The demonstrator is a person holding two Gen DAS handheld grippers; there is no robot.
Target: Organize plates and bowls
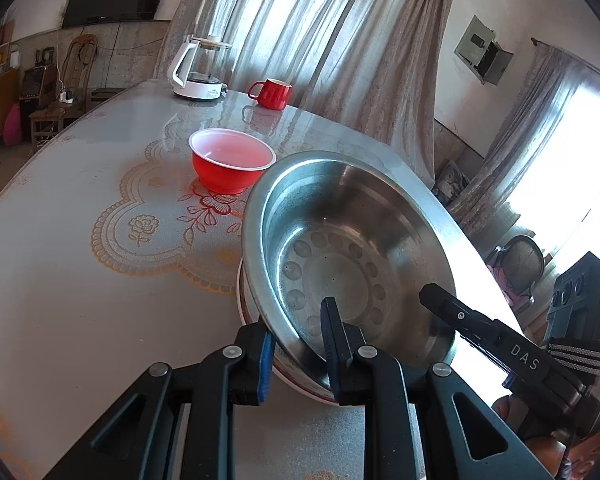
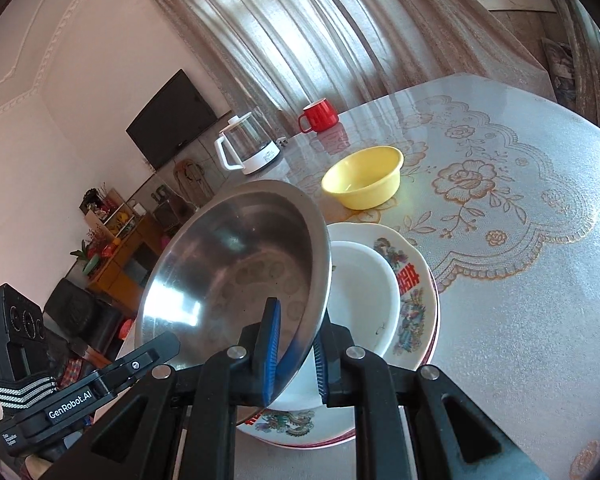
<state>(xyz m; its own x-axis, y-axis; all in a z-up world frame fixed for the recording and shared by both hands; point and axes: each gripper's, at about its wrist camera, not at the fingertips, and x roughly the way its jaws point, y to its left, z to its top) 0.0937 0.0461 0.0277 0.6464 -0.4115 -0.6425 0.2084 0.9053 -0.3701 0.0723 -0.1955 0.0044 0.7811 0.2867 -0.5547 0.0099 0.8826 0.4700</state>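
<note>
A large steel bowl (image 1: 352,240) (image 2: 236,264) hangs tilted over a stack of dishes, held by both grippers. My left gripper (image 1: 300,346) is shut on its near rim, one finger inside the bowl and one outside. My right gripper (image 2: 296,346) is shut on the opposite rim in the same way. Under the bowl, a white bowl (image 2: 364,292) rests on a flower-patterned plate (image 2: 414,280) with a red-edged plate below it. A red plastic bowl (image 1: 232,160) stands farther back on the table. A yellow bowl (image 2: 364,178) stands beyond the stack.
A red mug (image 1: 271,93) (image 2: 319,115) and a white glass kettle (image 1: 198,70) (image 2: 246,146) stand at the table's far edge by the curtain. The table (image 1: 60,280) has a lace-patterned cover under a clear sheet. Chairs and a cabinet stand beyond the table.
</note>
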